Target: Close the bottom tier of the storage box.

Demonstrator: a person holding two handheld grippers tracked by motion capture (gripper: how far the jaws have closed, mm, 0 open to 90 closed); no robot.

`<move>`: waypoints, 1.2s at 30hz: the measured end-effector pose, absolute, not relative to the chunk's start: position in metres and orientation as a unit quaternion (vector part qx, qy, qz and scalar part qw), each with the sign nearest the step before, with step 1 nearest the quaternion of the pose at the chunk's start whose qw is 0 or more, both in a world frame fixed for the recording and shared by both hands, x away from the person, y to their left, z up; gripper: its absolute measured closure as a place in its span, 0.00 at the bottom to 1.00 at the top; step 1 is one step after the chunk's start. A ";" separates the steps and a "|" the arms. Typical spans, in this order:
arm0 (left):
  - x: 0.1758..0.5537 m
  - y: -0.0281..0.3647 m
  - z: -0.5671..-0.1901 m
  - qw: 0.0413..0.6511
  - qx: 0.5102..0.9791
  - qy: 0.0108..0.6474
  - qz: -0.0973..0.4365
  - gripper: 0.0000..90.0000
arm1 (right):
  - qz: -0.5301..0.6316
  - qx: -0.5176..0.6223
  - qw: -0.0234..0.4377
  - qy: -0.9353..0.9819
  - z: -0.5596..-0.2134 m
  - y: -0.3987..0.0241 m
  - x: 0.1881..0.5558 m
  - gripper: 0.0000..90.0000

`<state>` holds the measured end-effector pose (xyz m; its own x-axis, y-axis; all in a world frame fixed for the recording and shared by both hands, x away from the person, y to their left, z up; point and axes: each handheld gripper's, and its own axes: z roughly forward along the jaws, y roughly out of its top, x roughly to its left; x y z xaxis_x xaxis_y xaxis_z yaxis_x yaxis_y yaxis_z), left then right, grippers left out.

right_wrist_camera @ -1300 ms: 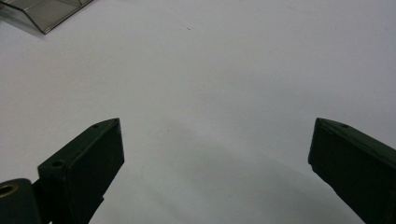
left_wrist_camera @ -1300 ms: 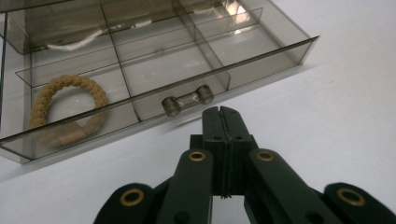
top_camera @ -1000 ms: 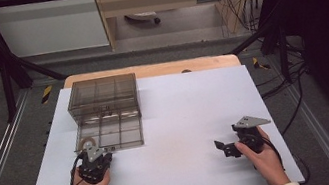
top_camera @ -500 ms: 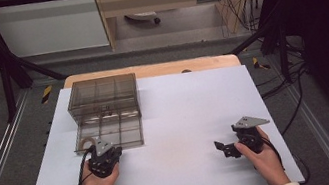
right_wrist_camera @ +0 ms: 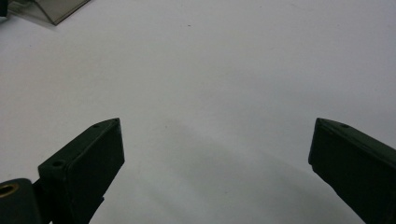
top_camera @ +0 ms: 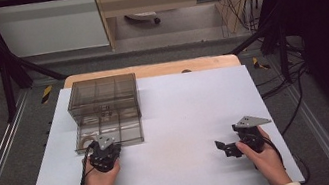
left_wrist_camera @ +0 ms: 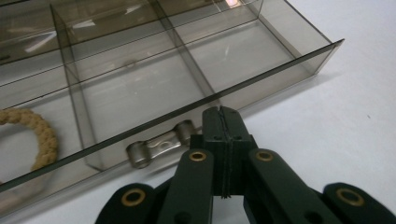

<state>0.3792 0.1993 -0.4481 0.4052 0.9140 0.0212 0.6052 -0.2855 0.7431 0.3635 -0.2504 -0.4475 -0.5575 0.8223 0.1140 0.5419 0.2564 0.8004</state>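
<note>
One drawer (top_camera: 108,132), clear smoky plastic, pulled out of its cabinet (top_camera: 101,92) at table's left: rigid, light, slick; best taken at metal front handle (left_wrist_camera: 161,145). Holds rope ring (left_wrist_camera: 35,135); other compartments look bare. Left gripper (left_wrist_camera: 223,114) closed, empty, touching the front. Right gripper (right_wrist_camera: 215,140) agape, idle.

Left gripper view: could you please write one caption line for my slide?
Shut hand-held gripper at the front wall of a clear divided drawer, beside its metal handle; a rope ring lies inside.
</note>
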 end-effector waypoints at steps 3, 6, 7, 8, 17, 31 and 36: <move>0.385 0.197 -0.447 0.332 0.772 0.489 0.232 1.00 | 0.422 0.440 0.165 0.775 -0.448 -0.250 0.364 0.04; 0.391 0.194 -0.448 0.332 0.774 0.488 0.230 1.00 | 0.422 0.440 0.165 0.775 -0.448 -0.251 0.364 0.04; 0.393 0.194 -0.448 0.332 0.774 0.488 0.229 1.00 | 0.422 0.442 0.163 0.775 -0.448 -0.251 0.364 0.04; 0.395 0.193 -0.448 0.332 0.774 0.488 0.229 1.00 | 0.422 0.441 0.164 0.774 -0.449 -0.251 0.364 0.04; 0.399 0.192 -0.449 0.326 0.776 0.492 0.222 1.00 | 0.422 0.445 0.160 0.773 -0.450 -0.256 0.365 0.04; 0.404 0.195 -0.446 0.332 0.770 0.497 0.225 1.00 | 0.422 0.447 0.160 0.772 -0.450 -0.256 0.364 0.04; 0.404 0.196 -0.446 0.333 0.769 0.497 0.227 1.00 | 0.424 0.445 0.160 0.773 -0.450 -0.256 0.364 0.04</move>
<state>0.4043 0.1956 -0.4462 0.4040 0.9146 0.0178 0.6129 -0.2850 0.7370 0.3644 -0.2558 -0.4502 -0.5534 0.8227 0.1298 0.5521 0.2457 0.7968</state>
